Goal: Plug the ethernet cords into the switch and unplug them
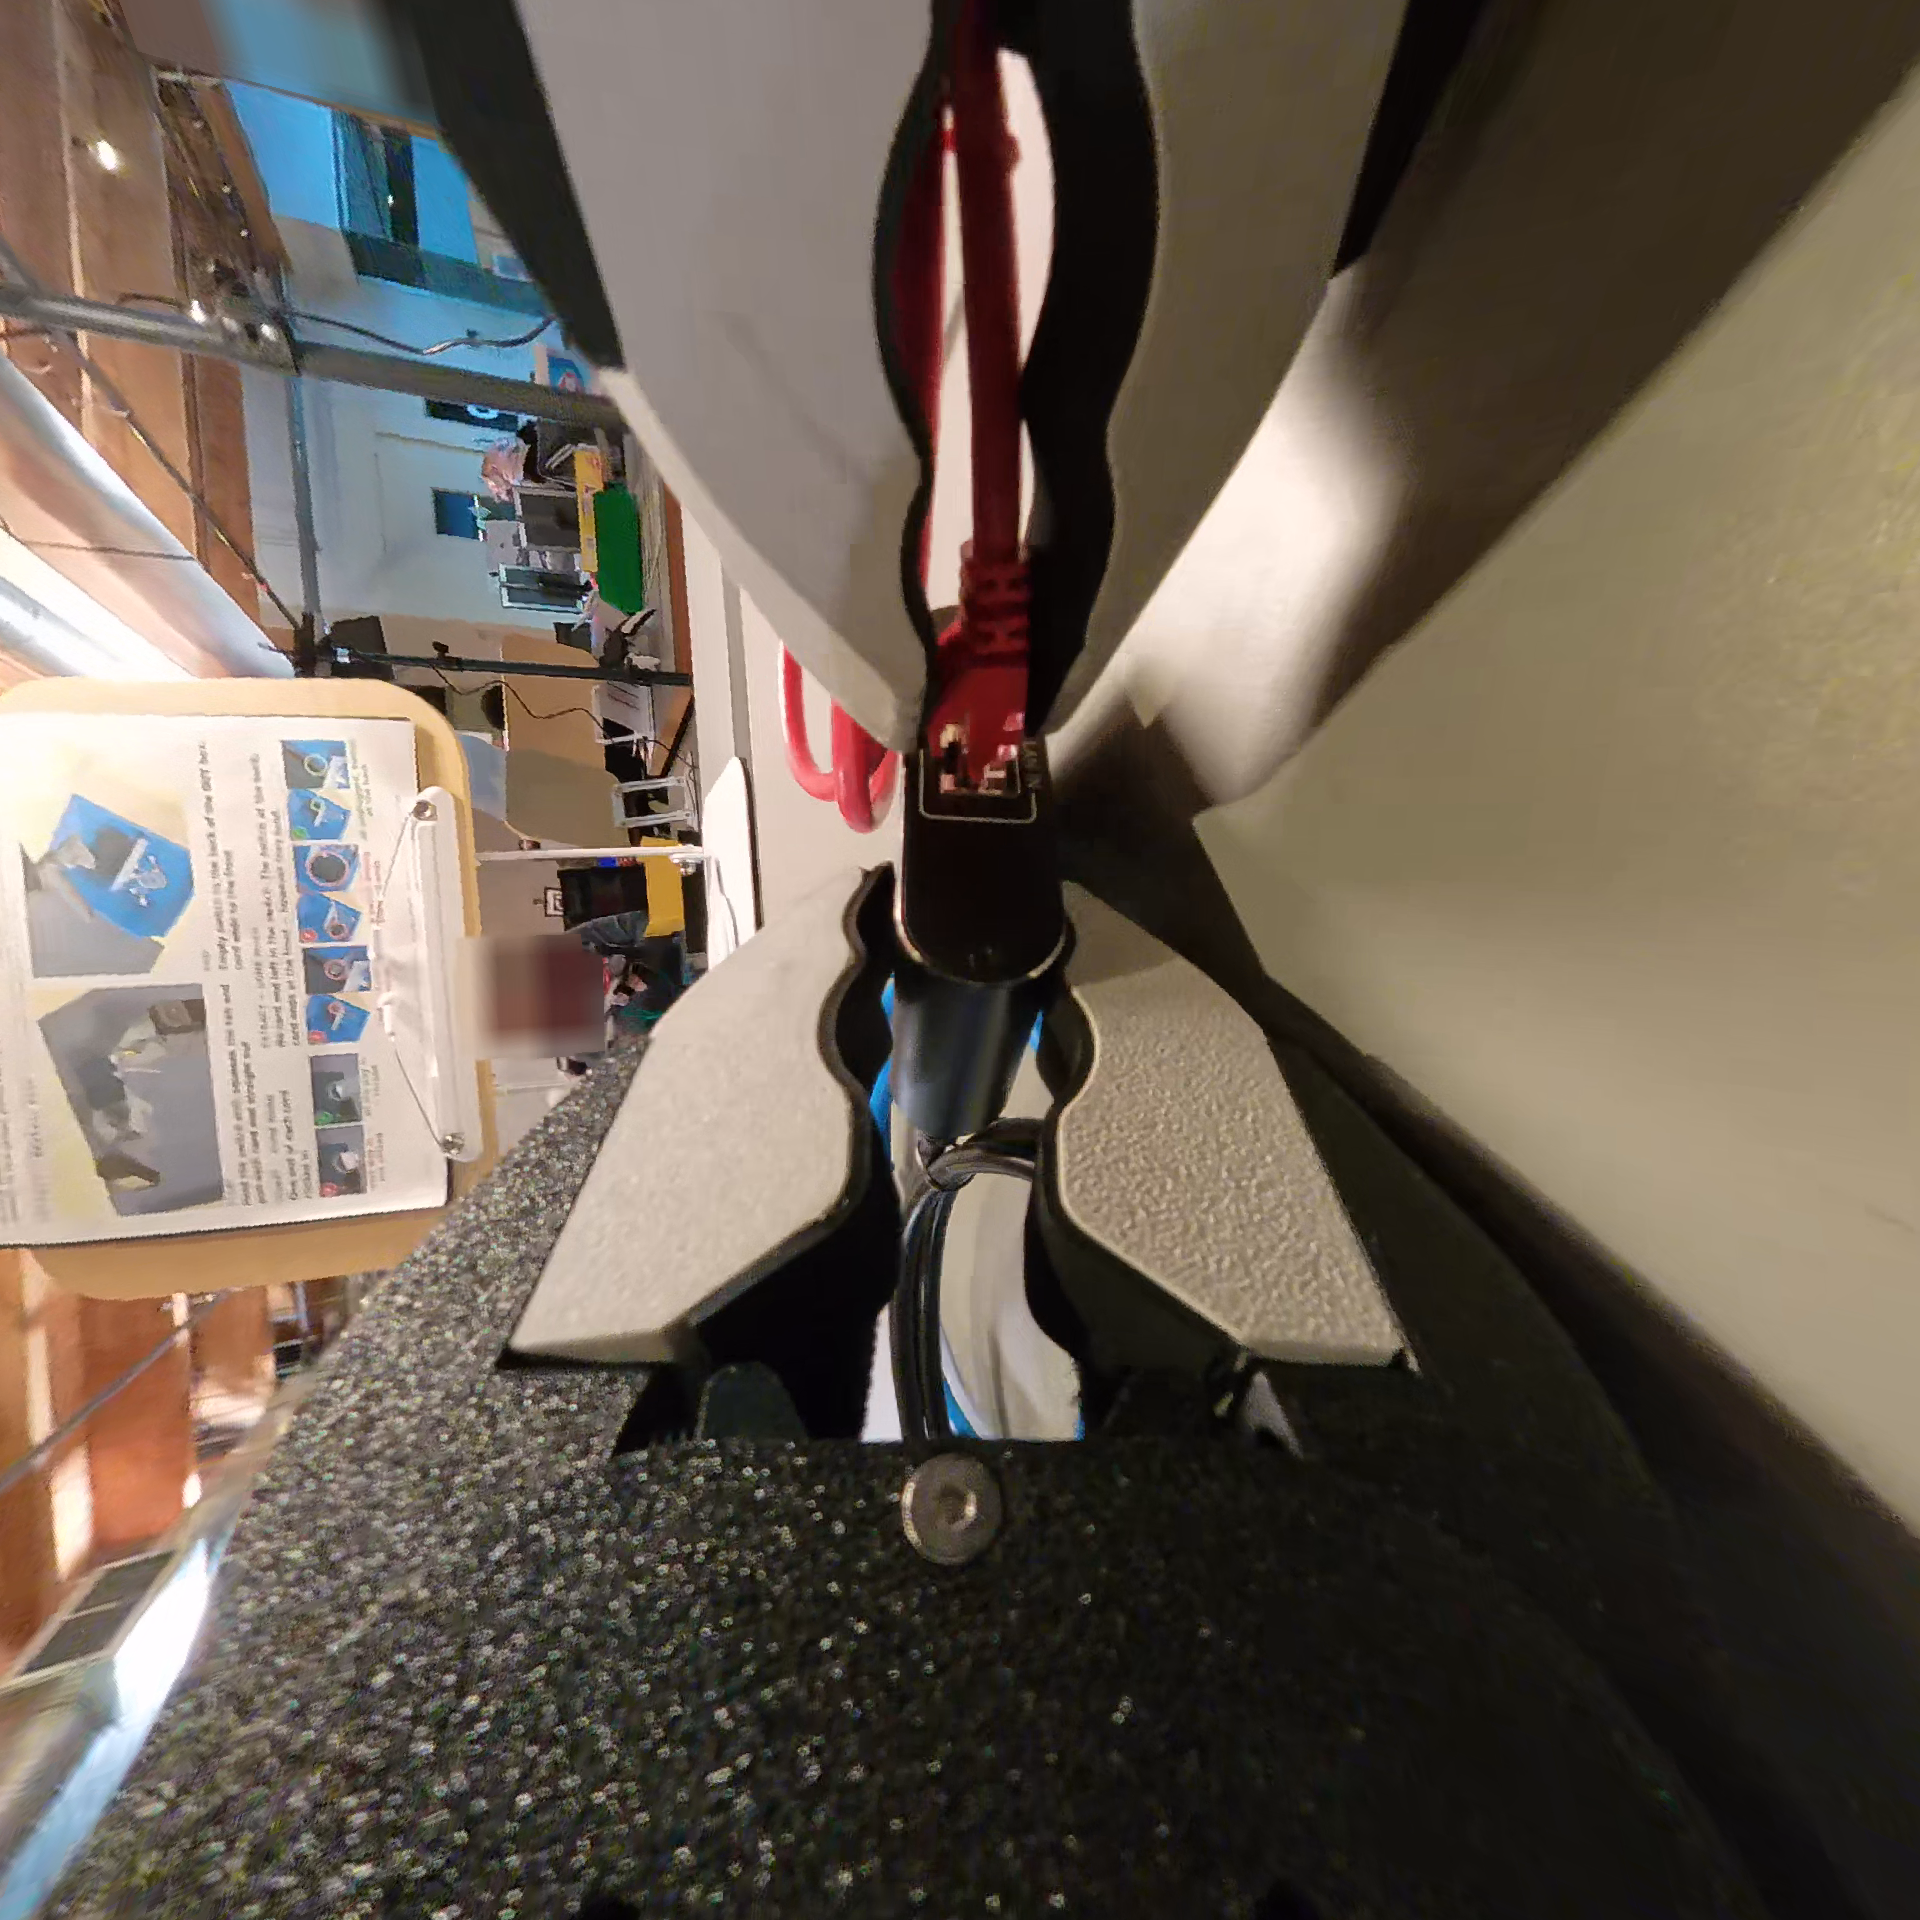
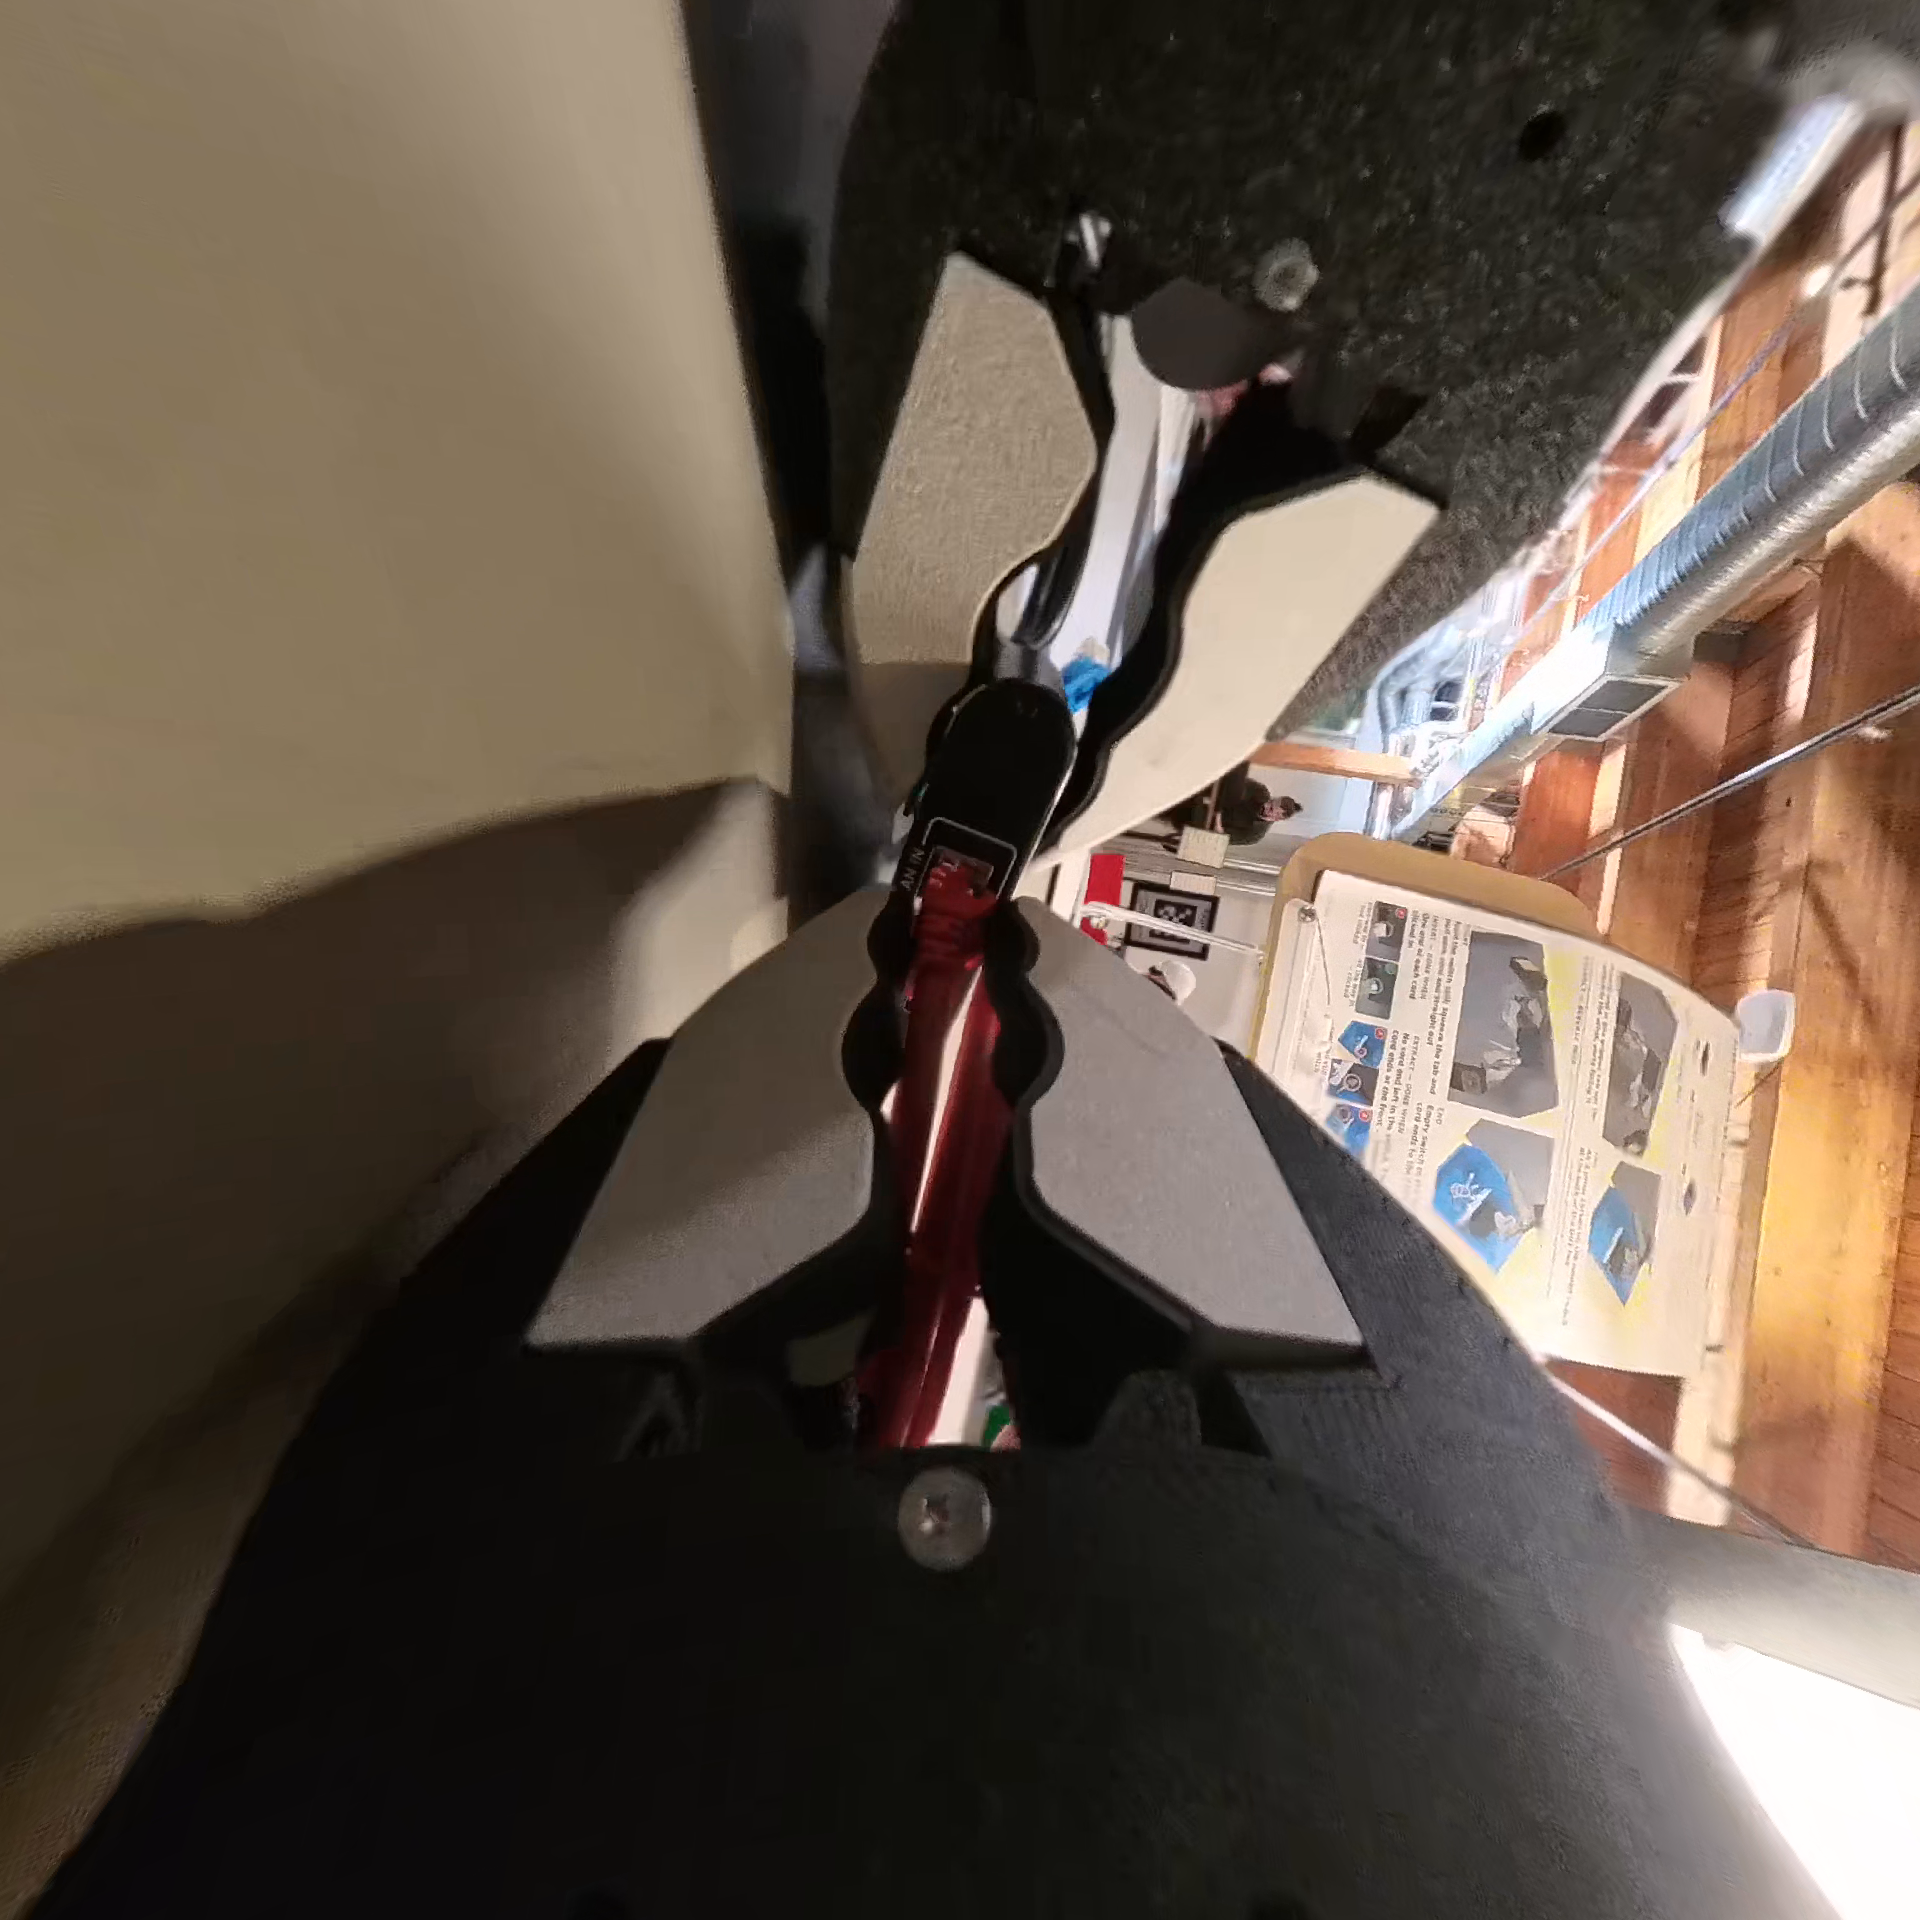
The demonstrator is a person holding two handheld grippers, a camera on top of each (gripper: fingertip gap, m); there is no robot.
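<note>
In the left wrist view my left gripper [image 1: 977, 935] is shut on a small black switch [image 1: 977, 987], holding it by its body. My right gripper [image 1: 982, 696] comes in from the top, shut on the red ethernet cord [image 1: 987, 416]. The cord's red plug [image 1: 982, 727] sits in the switch's port. In the right wrist view my right gripper [image 2: 951, 930] clamps the red cord [image 2: 940, 1122] just behind the plug [image 2: 951, 904], which enters the black switch [image 2: 992, 779]. The left gripper [image 2: 1023, 675] holds the switch from the far side.
A wooden clipboard with a printed instruction sheet [image 1: 229, 977] stands beyond, also in the right wrist view [image 2: 1475, 1122]. A beige wall [image 1: 1610, 779] runs close along one side. A loop of red cord [image 1: 831, 769], a blue cable [image 1: 883, 1091] and black cables [image 1: 925, 1299] lie behind the switch. Both grippers' tips are close together, under 4 cm apart.
</note>
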